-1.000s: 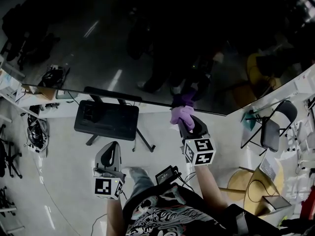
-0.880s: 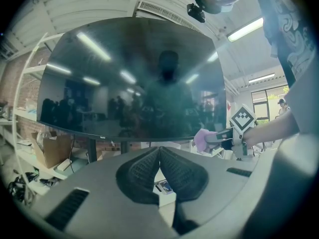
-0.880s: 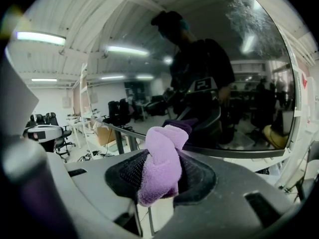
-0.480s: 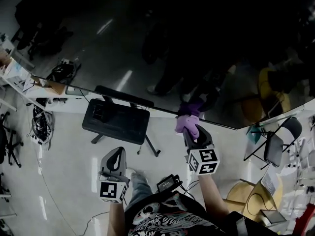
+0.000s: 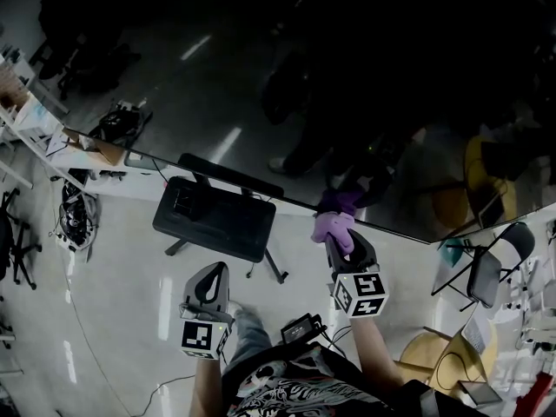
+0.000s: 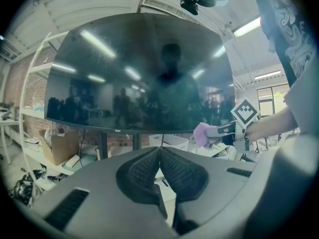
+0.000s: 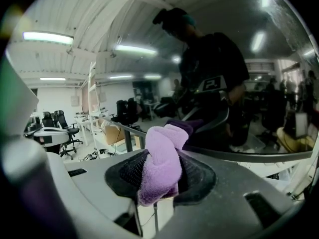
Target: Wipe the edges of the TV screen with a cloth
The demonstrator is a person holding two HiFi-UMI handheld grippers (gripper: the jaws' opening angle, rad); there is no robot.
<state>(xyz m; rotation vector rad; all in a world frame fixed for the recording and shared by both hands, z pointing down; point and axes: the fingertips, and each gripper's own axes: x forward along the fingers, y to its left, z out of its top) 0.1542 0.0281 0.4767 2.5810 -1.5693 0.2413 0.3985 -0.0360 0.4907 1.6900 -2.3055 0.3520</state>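
Observation:
A large dark TV screen [image 5: 287, 85] fills the upper head view; its lower edge [image 5: 243, 185] runs slantwise down to the right. My right gripper [image 5: 340, 243] is shut on a purple cloth [image 5: 333, 225], and the cloth presses against that lower edge. In the right gripper view the purple cloth [image 7: 162, 161] bulges out between the shut jaws, touching the screen's edge [image 7: 234, 156]. My left gripper [image 5: 212, 283] hangs lower left, away from the screen, shut and holding nothing. The left gripper view shows the whole TV screen [image 6: 139, 73] and the purple cloth [image 6: 202, 132] at its bottom edge.
The TV's black stand base [image 5: 217, 217] rests on the pale floor below the screen. Folding chairs [image 5: 482, 263] and a round yellow table [image 5: 439, 354] stand at the right. Shelving and cable clutter [image 5: 74, 220] sit at the left. A person's reflection shows in the screen.
The right gripper and cloth have slid a little to the right along the TV's lower edge. The left gripper has drifted along with the body, still shut.

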